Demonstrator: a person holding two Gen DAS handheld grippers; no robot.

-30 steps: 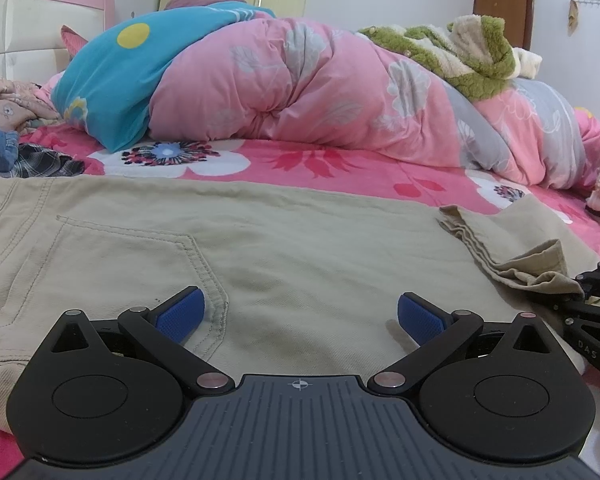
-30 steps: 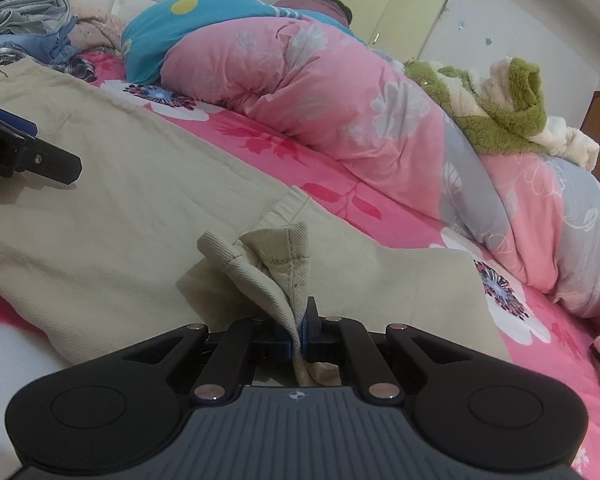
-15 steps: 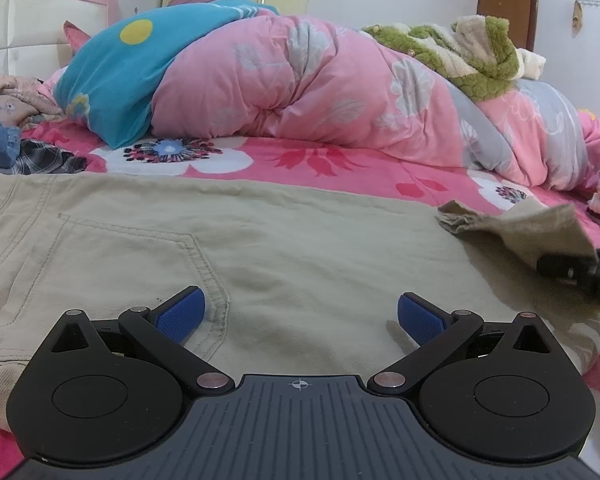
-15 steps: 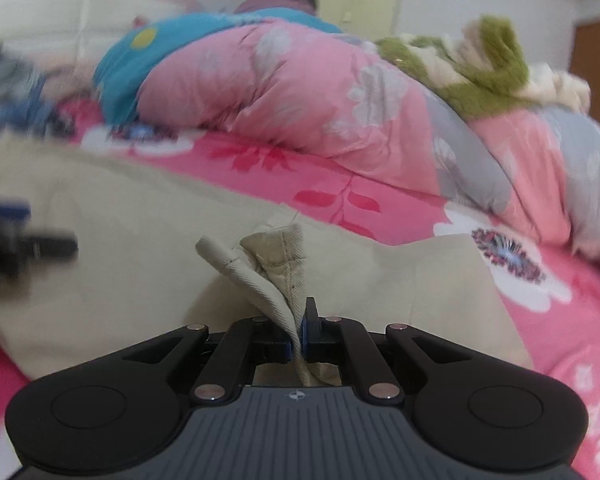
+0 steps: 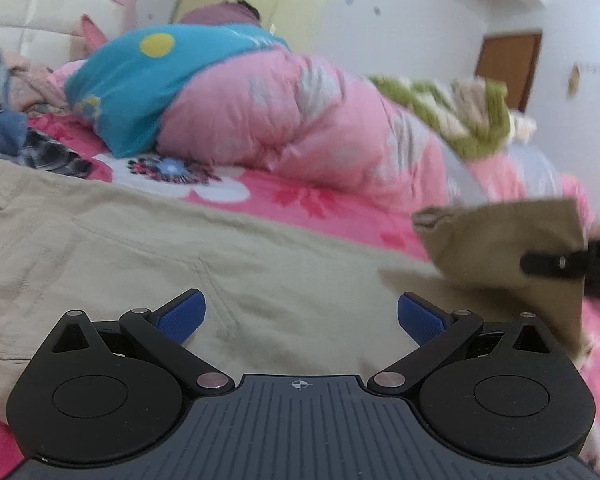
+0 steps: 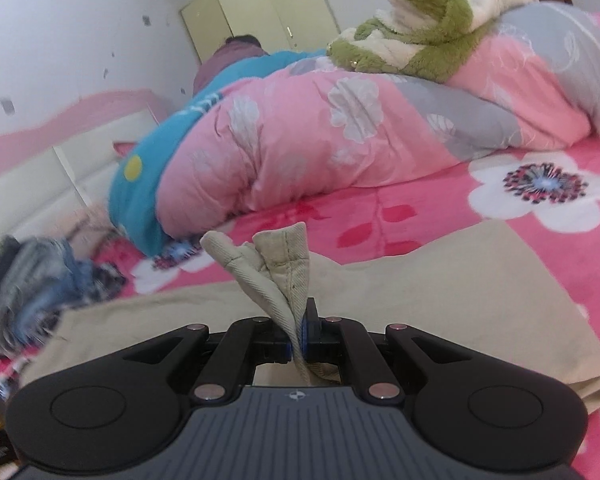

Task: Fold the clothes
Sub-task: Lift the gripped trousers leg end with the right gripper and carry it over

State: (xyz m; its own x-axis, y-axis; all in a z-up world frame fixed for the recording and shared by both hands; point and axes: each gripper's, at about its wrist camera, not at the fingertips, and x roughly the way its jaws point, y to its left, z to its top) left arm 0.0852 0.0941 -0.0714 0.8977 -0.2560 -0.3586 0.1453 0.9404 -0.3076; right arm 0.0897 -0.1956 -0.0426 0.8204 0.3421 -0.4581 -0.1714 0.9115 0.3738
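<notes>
Trouser hem pinched and raised over the bed

Trousers [image 5: 148,264] in beige cotton lie spread flat across the pink flowered bedsheet [image 5: 312,200], and we see a stitched back pocket just ahead of our left gripper [image 5: 300,314]. Its blue-padded fingers [image 5: 182,314] stand wide apart above the cloth with nothing between them; the fabric passes under them and we cannot tell whether the pads touch it.

Our right gripper [image 6: 298,336] has its fingers pressed together on the hem [image 6: 276,264] of one trouser leg. The hem rises from the pads as a bunched, ribbed fold with two points standing up, clear of the rest of the leg, which lies flat on the bedsheet [image 6: 420,216] beyond and to the right. In the left wrist view the same raised hem [image 5: 496,244] hangs at the right edge as a darker flap above the sheet, with the black tip of the right gripper [image 5: 556,262] against it.

Behind the trousers a pink quilt [image 5: 300,120] with pale flowers is heaped along the bed, with a blue cushion [image 5: 140,80] bearing a yellow dot at its left end and a green and cream fleece [image 6: 420,40] on top to the right. A loose pile of clothes [image 6: 40,276], denim and checked cloth among them, sits near the waistband end by the white padded headboard [image 5: 32,8]. Both views are blurred in places.
</notes>
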